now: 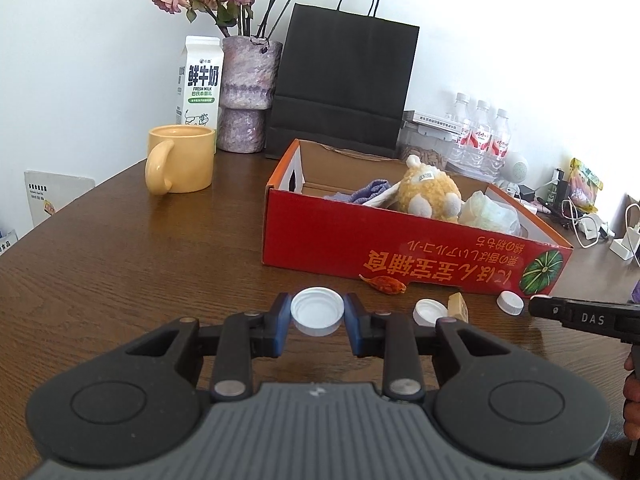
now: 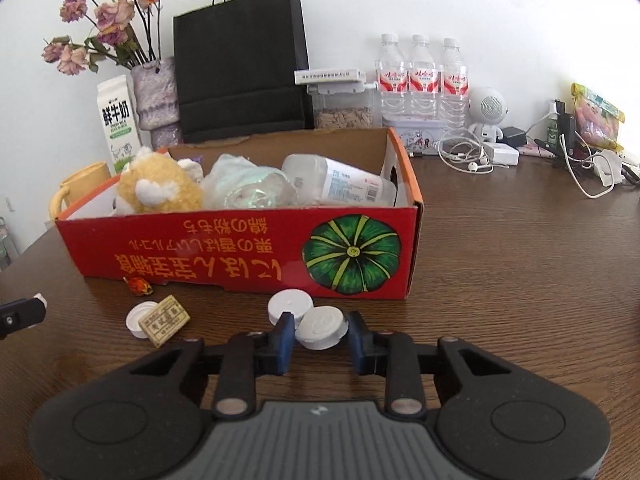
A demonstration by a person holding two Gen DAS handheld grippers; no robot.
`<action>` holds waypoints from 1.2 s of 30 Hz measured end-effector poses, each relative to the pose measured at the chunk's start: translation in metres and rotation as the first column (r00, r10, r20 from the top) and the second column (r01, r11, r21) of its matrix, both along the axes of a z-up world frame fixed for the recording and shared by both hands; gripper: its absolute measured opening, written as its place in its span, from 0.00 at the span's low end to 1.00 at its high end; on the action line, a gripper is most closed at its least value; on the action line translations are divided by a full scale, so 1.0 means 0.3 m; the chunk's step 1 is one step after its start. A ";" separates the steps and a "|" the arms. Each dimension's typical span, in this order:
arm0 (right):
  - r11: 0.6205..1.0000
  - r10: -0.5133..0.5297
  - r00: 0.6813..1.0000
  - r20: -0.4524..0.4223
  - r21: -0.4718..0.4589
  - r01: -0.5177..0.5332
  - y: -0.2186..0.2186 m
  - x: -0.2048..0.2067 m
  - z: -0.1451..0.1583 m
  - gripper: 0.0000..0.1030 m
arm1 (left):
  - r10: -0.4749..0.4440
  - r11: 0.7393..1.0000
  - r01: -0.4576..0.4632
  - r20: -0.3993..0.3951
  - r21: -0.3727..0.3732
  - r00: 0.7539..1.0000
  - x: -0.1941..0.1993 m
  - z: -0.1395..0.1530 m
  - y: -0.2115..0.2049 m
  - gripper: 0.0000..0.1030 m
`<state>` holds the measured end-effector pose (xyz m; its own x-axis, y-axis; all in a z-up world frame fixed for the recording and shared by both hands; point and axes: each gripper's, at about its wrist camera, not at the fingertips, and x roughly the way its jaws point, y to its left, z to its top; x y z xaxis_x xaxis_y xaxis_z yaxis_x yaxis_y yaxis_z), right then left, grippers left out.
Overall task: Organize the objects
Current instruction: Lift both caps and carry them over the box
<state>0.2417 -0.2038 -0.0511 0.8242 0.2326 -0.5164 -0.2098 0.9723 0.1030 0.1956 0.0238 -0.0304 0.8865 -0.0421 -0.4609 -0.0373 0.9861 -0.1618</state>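
Between our left gripper's (image 1: 317,317) blue pads a white bottle cap (image 1: 317,312) is sitting hollow side up, and both pads are pressing on its rim, so we are pinching it just above the brown table (image 1: 120,248). Our right gripper (image 2: 320,330) is closing on a second white cap (image 2: 322,326), tilted on its edge, with the pads touching its sides; no earlier view is telling us more. Just behind that one, a third cap (image 2: 290,305) is lying flat on the table, touching the tilted one.

Further left in the right wrist view, a fourth cap (image 2: 140,317) is resting hollow side up, with a small tan packet (image 2: 165,321) leaning against it. An orange wrapped sweet (image 2: 139,285) is lying close to the front wall of the red cardboard box (image 2: 240,256).

We are seeing the box standing open near the middle of the table. Inside it a yellow plush toy (image 2: 160,188), a crumpled clear bag (image 2: 248,186) and a white bottle (image 2: 340,182) on its side are lying together.

Behind the box a black paper bag (image 2: 240,68), a vase of dried roses (image 1: 250,92), a milk carton (image 1: 199,80) and a yellow mug (image 1: 180,158) are standing. Three water bottles (image 2: 422,76) are lining up by the wall.
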 end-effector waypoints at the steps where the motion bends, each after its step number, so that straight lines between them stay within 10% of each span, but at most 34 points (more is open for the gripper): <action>1: 1.000 0.001 0.999 0.044 0.016 -0.001 -0.007 -0.026 0.012 0.26 | 0.001 1.000 -0.001 0.001 0.000 1.000 -0.001 0.000 0.000 0.28; 6: 1.000 0.001 0.976 0.217 0.022 -0.006 -0.009 -0.145 0.049 0.26 | 0.002 1.000 -0.002 0.005 0.000 1.000 -0.002 0.001 -0.001 0.28; 19: 0.998 0.029 0.949 0.315 0.043 -0.044 0.006 -0.173 0.106 0.26 | -0.020 1.000 0.019 0.079 0.008 0.997 -0.014 0.060 -0.033 0.28; 36: 0.996 0.037 0.948 0.318 0.068 -0.061 0.184 0.245 0.214 0.26 | -0.018 1.000 0.020 0.190 -0.006 0.982 0.404 0.262 -0.175 0.28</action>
